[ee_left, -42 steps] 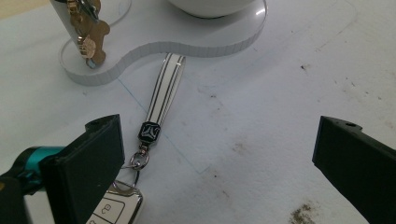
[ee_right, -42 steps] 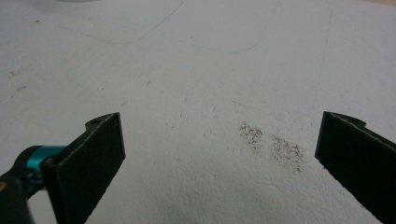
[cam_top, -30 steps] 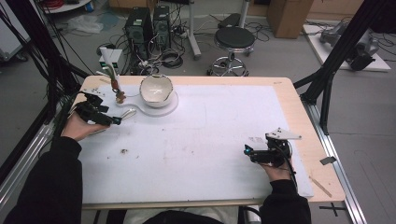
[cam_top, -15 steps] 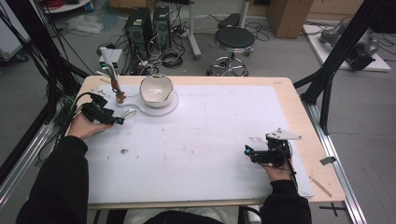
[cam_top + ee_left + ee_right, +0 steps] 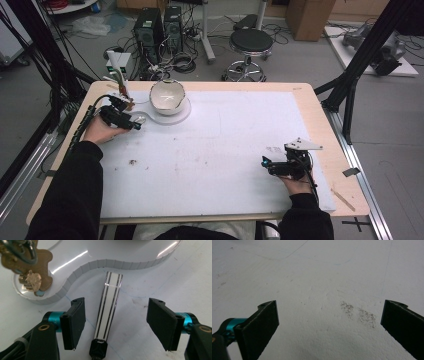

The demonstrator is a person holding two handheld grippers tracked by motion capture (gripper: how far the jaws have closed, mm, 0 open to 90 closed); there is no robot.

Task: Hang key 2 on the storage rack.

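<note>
In the high view the left gripper (image 5: 134,124) sits at the upper left of the frame, just beside a white tray (image 5: 184,113) that carries a white bowl (image 5: 166,95). Its own camera shows what lies under it: a white handle with black stripes (image 5: 109,307), ending in a small black cap at the bottom centre of that frame, lies on the white table cover (image 5: 190,277) and runs up toward the scalloped grey edge of the tray (image 5: 80,271). The handle lies between the two black jaws, which have just been closing but stand clear of it on both sides, so nothing is gripped. In the upper left of the left gripper view a bunch of brass keys (image 5: 27,263) rests on a round lobe of the tray. The right gripper (image 5: 267,164) rests at the lower right of the high view, well apart from the tray, held by a hand in a black sleeve. In the right gripper view its jaws stand wide apart over the bare cover, with a patch of dark specks (image 5: 358,313) between them and nothing held.
</note>
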